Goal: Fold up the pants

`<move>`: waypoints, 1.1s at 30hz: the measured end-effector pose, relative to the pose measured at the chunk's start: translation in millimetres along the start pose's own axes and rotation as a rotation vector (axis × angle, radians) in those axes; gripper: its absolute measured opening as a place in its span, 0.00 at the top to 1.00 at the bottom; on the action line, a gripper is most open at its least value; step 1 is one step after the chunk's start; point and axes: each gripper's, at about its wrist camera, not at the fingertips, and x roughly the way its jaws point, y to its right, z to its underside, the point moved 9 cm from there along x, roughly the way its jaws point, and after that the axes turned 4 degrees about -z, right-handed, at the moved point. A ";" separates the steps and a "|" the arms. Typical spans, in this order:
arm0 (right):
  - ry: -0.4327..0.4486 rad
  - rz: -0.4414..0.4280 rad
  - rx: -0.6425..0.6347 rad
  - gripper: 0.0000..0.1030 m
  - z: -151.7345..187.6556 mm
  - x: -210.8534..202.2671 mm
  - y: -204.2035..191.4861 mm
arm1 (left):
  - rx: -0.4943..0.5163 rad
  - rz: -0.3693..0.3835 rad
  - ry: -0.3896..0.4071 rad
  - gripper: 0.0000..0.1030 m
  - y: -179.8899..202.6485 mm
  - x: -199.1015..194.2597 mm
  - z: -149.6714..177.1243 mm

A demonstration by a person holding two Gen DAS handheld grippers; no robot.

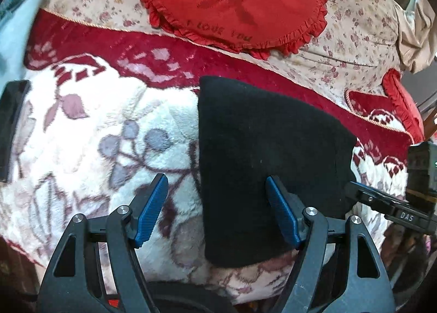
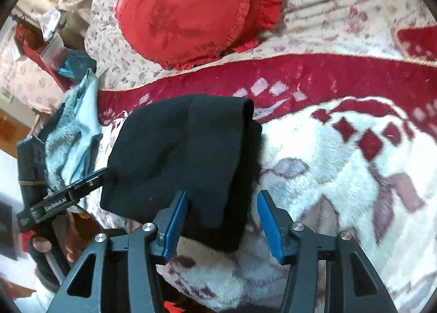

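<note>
Blue ribbed pads on the left gripper (image 1: 217,210) stand wide apart with nothing pinched between them; the right-hand pad sits over the near left edge of the folded black knit pants (image 1: 273,149), the other over bare blanket. In the right wrist view, the right gripper (image 2: 222,221) is likewise spread, gripping nothing: its left pad lies above the pants' near edge, its right pad just clear of the cloth's right side.

Between the two tools, the pants (image 2: 185,154) lie as a compact dark bundle on the white plush blanket with red border and mauve flower pattern (image 1: 90,127). The bundle's long axis runs from the near edge beside the fingers away toward the blanket's red border, and a folded layer shows along its far right side in the right wrist view. Each gripper straddles one near corner, so both are about equally close; the right one looks slightly better centred on the edge.

Judging by the neat shape, folding seems largely done. Any further fold would probably carry the near edge away toward the red heart-shaped frilled cushion (image 1: 232,4) lying on the beige floral bedspread (image 1: 355,40) beyond.
</note>
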 end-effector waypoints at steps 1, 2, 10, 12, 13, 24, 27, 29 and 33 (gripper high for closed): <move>-0.010 -0.027 0.011 0.50 -3.1 4.5 2.1 | -0.004 0.010 -0.005 0.24 0.6 2.4 -0.7; -0.019 -0.044 0.023 0.47 -5.8 9.2 4.5 | -0.006 0.020 -0.012 0.23 2.0 6.8 -2.1; -0.023 -0.110 0.075 0.48 -13.7 28.8 2.7 | -0.001 0.079 -0.050 0.22 18.8 27.9 -0.1; -0.005 -0.070 0.011 0.55 -15.4 24.5 -8.3 | 0.012 0.100 -0.042 0.37 23.9 20.6 -1.1; 0.012 -0.062 -0.017 0.58 -16.9 20.7 -14.2 | 0.018 0.100 -0.034 0.42 24.4 17.2 -2.5; 0.143 -0.053 -0.097 0.61 -68.2 -5.1 -46.2 | 0.045 0.099 0.059 0.50 26.8 -6.1 -59.5; 0.132 -0.031 -0.098 0.61 -81.4 12.7 -36.1 | 0.024 0.075 0.026 0.50 16.8 18.9 -67.5; 0.077 -0.004 -0.068 0.60 -80.9 35.5 -18.2 | 0.021 0.035 -0.008 0.45 9.3 40.9 -63.3; 0.065 0.004 -0.028 0.56 -75.0 43.7 -1.0 | 0.017 0.048 0.020 0.38 6.4 39.9 -60.8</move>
